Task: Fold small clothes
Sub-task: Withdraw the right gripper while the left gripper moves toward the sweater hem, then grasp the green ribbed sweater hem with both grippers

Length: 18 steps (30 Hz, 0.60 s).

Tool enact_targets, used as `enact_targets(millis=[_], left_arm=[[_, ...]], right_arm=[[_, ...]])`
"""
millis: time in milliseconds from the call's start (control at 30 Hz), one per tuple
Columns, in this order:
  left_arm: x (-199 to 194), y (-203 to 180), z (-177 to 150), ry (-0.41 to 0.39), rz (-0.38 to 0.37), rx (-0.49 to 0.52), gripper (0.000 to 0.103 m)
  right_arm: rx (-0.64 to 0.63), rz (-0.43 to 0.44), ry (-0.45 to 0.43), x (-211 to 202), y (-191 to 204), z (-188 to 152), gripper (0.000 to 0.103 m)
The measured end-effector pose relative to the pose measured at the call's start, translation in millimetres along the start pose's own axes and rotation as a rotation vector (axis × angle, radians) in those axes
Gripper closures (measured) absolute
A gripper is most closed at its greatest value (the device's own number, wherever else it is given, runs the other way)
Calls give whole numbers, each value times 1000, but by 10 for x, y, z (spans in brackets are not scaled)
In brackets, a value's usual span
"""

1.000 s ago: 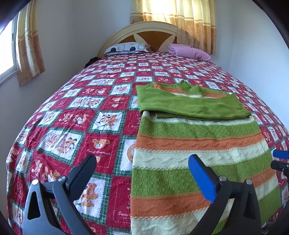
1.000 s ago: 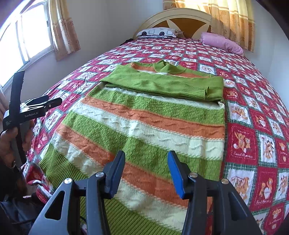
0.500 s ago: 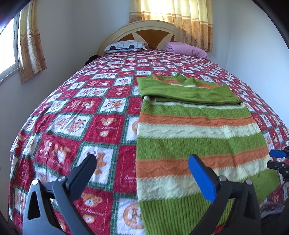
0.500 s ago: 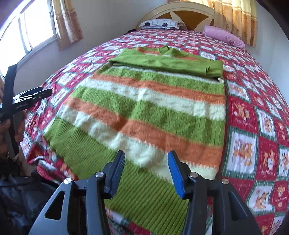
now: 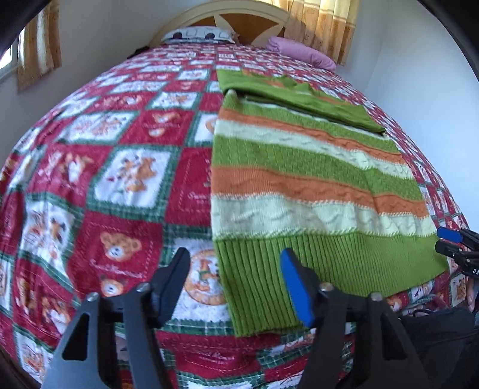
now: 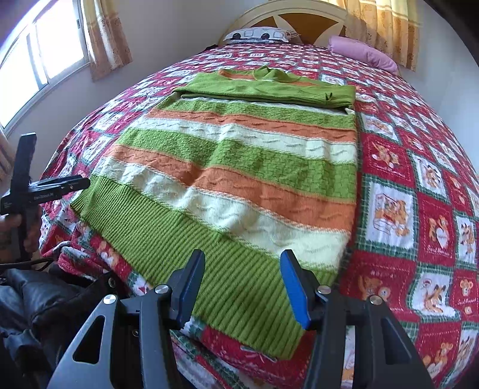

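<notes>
Sunlit and small, the bedroom is mostly taken up by a bed point(image 6: 419, 167) under a red patchwork quilt printed with teddy bears, with a headboard point(image 6: 302, 21), two pillows and yellow curtains behind it. A striped sweater point(image 6: 245, 167) lies flat on the quilt, its sleeves folded across the chest at the far end and its ribbed green hem point(image 6: 209, 263) reaching the near edge of the bed.

Left tongs point(image 5: 236, 284) have just been closing from their widest spread. They are still parted, with nothing pinched; the hem's left corner shows between the two fingers, but whether either touches the knit cannot be told. Right tongs point(image 6: 242, 284) are also parted and empty, poised over the hem near its right corner. In the left view they appear at the far right edge, just beside that end of the hem.

Thick, soft knit like this will probably sag and stretch rather than hold a line, and it looks light enough to lift easily. It is unlikely to slip, since the ribbing gives plenty of bite. The two hem corners seem the sensible holds, taking both layers together, so the bottom can be carried up toward the folded sleeves without the front sliding off the back.
</notes>
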<state>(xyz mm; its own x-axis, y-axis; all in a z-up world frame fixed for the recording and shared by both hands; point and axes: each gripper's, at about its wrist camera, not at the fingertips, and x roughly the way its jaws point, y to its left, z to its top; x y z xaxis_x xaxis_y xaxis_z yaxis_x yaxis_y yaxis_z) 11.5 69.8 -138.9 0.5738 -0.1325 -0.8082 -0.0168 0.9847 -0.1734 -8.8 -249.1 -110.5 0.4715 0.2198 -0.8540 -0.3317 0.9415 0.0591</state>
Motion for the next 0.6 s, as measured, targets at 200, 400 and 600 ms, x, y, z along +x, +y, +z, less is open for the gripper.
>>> enact_targets(millis=[200,400,600], left_arm=[[106,-19,-138,44,-20,-22,48],[61,-35,-214,8,1,11,83],[-59,-13,-202,-16,-32,20,94]], right_arm=[[18,6,-10,-36,-65,-56,49],[35,-8,1,-61,-138,-91,49],[124,-14,7,-176,-402,-282,50]])
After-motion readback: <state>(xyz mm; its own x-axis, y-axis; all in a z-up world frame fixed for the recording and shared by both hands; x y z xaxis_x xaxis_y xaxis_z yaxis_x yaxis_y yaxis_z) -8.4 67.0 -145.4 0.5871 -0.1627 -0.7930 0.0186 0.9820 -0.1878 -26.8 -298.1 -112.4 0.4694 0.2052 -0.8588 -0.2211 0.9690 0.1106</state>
